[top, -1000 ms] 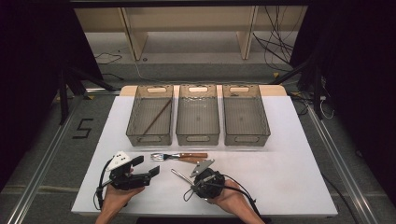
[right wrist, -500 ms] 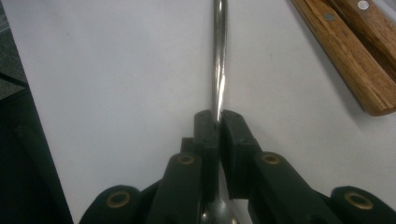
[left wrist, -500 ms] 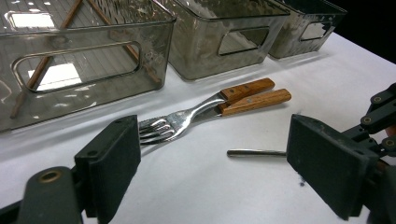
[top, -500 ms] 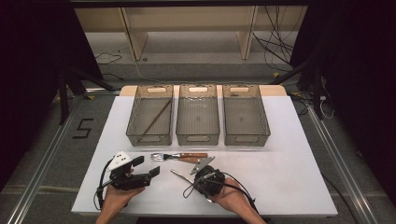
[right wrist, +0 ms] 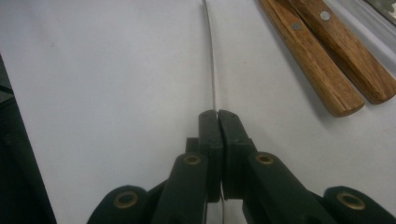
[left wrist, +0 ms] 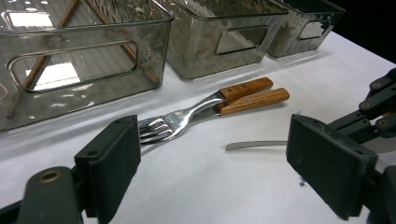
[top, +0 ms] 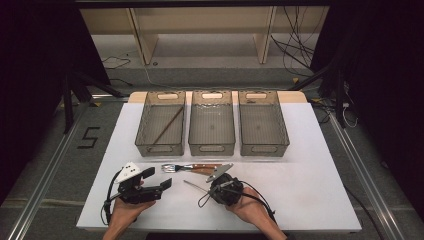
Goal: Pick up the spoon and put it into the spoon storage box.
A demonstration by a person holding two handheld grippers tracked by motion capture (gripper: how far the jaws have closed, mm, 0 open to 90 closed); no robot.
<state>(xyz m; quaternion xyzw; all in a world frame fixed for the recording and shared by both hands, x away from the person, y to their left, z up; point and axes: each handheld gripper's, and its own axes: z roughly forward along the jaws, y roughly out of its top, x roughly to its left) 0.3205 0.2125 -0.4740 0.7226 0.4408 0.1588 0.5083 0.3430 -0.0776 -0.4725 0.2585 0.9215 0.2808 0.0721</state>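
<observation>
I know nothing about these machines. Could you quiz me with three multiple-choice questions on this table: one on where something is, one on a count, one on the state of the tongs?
1. Where do the two wooden-handled utensils lie?
A. Inside the middle bin
B. On the white table in front of the bins
C. On the floor

2. How many clear bins stand in the row?
A. Two
B. Three
C. Five

3. How are the right tongs set?
A. Shut on a thin metal blade
B. Wide open over a bin
C. Shut on a wooden handle

Answers:
1 B: the high view shows them on the table, just short of the bins.
2 B: three bins stand side by side.
3 A: in the right gripper view the jaws have just closed and pinch the thin metal blade, while the left tongs stand open.
</observation>
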